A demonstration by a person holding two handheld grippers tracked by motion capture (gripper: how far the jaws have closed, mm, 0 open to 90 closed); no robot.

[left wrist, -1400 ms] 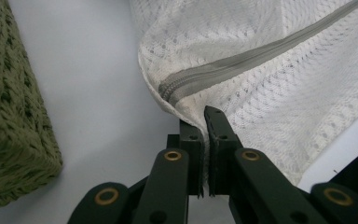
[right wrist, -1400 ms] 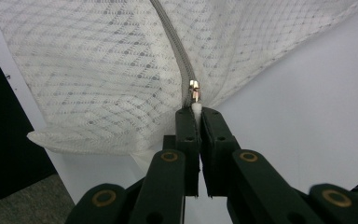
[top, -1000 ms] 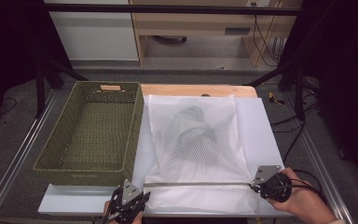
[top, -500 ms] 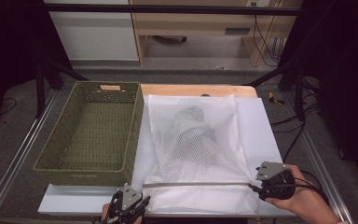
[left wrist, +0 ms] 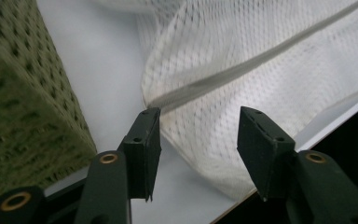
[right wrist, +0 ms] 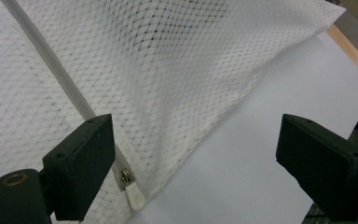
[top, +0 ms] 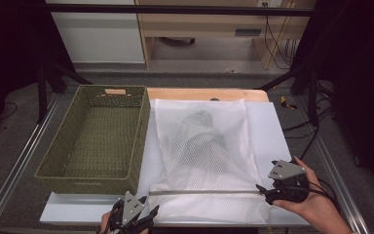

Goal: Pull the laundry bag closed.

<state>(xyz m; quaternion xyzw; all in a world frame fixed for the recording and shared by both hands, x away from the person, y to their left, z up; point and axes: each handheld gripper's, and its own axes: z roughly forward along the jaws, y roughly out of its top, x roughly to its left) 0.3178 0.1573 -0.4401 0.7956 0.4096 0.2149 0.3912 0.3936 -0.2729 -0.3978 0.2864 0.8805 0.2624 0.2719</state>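
A white mesh bag (top: 204,146) with a dark garment (top: 199,126) inside lies flat on the white board (top: 268,126). Its grey zipper (top: 204,192) runs across the near end. My left gripper (top: 143,207) sits at the bag's near left corner. In the left gripper view its jaws (left wrist: 198,130) have just been opening, with the mesh corner (left wrist: 205,140) loose between them, unpressed. My right gripper (top: 263,192) is at the zipper's right end. Its jaws (right wrist: 198,128) have just been opening too and stand wide, the zip pull (right wrist: 133,193) beside the left one.
A green woven basket (top: 97,141) stands on the table left of the bag, its wall (left wrist: 23,93) close to my left gripper. The board's near edge (left wrist: 335,116) runs just under both grippers. Dark stand legs and cables flank the table.
Both grippers have opened their jaws and let go of the bag's near end. The hands have stayed about where they were.
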